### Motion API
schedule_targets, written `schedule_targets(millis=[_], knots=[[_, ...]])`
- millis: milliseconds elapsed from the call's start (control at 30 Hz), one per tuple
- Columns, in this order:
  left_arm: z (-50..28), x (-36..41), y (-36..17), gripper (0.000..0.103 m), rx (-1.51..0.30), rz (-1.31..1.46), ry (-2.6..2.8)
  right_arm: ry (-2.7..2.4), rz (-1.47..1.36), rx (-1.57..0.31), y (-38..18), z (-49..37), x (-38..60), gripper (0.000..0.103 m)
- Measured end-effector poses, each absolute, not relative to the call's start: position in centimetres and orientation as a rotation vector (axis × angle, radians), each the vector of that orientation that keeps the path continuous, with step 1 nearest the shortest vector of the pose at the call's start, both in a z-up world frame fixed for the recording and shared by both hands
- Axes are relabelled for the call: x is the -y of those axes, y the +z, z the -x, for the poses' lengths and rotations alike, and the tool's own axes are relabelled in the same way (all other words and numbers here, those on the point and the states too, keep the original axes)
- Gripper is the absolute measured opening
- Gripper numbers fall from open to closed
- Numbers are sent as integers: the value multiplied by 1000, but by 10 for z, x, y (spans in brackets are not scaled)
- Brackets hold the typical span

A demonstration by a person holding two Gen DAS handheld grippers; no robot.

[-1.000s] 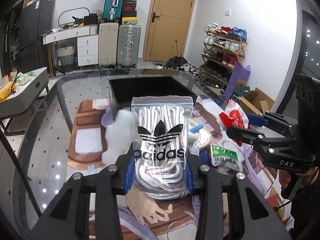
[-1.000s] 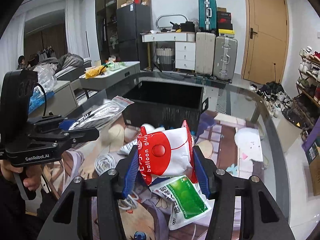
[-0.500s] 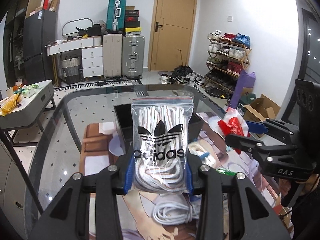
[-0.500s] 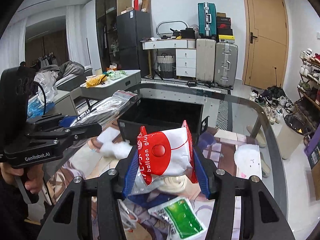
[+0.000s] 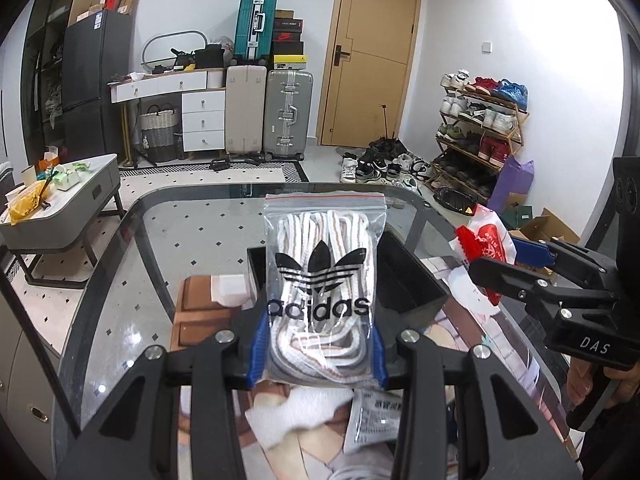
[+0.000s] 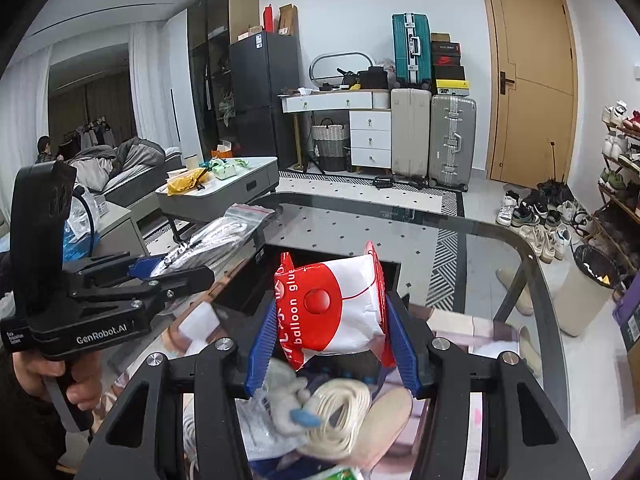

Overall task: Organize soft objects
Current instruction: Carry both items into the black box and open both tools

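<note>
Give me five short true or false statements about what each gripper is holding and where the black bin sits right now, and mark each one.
1. The left gripper is shut on the adidas bag of white laces. True.
2. The right gripper is open. False: it is shut on the balloon glue packet.
3. The black bin sits on the glass table. True.
4. The adidas bag already lies inside the black bin. False: it is held upright between the jaws, in front of the bin.
5. A coil of white cord lies below the right gripper. True.
</note>
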State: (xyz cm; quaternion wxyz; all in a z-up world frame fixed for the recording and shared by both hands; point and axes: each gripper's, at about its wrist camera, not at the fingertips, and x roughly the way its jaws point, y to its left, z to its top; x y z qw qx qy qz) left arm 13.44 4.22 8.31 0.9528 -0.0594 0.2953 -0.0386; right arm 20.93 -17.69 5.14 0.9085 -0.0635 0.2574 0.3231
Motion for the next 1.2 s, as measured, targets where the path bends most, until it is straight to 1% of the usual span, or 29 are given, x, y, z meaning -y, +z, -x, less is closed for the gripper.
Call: schedule_targets(millis=[200,367,767,1200], knots=[[-156,-48,84,39,-600,144,-62,672,143,-552,55,-234,168,53],[-175,-50,74,39,-624,150,-51,676,177,-579,53,-255,151,53],[-206,-28,40,39,-692,86,-61,700,257,-663,14,-302,122,53],[-213,-16,24,39,-711,1,-62,755,314,-698,-11,-329,102,53]])
